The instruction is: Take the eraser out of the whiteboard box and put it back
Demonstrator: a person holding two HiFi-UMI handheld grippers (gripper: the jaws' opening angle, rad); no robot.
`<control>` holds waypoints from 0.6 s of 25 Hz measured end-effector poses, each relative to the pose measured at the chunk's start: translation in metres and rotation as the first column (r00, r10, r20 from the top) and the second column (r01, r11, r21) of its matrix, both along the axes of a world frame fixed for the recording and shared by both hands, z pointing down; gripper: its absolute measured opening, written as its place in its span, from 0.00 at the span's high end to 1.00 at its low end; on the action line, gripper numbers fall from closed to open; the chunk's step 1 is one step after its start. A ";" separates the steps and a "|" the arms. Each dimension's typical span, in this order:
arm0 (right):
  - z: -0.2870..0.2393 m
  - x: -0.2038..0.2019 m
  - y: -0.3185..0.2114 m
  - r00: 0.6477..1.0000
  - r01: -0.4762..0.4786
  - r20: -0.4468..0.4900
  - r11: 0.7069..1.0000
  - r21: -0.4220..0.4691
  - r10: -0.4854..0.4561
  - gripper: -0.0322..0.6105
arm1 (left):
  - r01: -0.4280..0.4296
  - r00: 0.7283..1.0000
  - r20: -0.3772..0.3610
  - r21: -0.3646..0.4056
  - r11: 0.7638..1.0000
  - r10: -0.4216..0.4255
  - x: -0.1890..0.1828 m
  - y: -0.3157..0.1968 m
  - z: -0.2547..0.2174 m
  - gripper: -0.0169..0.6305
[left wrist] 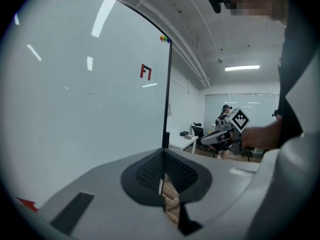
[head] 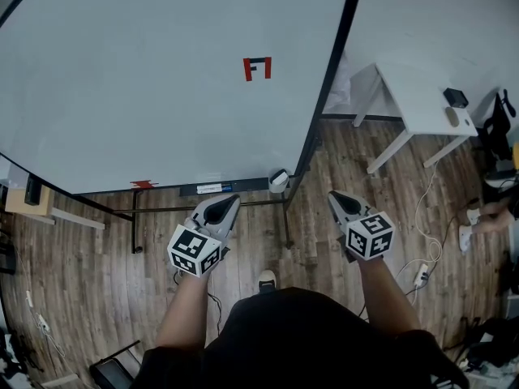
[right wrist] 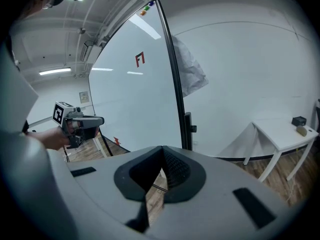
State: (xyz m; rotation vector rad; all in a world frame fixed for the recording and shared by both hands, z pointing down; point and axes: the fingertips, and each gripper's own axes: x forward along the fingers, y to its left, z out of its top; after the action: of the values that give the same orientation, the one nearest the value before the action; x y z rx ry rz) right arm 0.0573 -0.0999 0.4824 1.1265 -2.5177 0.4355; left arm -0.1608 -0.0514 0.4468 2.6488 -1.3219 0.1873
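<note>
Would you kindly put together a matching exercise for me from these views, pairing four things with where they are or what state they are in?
Things:
1. red mark
2. white table
3. small black box
4. left gripper

Places or states:
A. jaws together, nothing between them
B. on the white table's top
C. on the face of the whiteboard
D. on the wooden floor, to the right of the whiteboard

Pairs: 1-C, 2-D, 3-B, 4-A
</note>
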 end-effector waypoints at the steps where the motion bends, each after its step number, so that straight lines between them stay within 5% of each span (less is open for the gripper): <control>1: -0.001 -0.003 -0.001 1.000 -0.001 -0.002 1.000 0.001 0.001 0.96 | -0.003 1.000 -0.002 0.000 1.000 0.003 -0.002 -0.001 0.000 0.96; 15: -0.008 -0.037 -0.015 0.999 -0.043 -0.003 0.999 0.021 0.043 0.96 | -0.066 0.998 -0.002 0.019 0.998 0.066 -0.032 -0.027 -0.007 0.96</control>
State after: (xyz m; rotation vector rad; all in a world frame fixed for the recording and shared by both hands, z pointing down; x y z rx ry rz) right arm 0.0206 -0.1149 0.4740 1.1902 -2.5046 0.4188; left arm -0.1931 -0.0781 0.4398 2.7092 -1.2422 0.1808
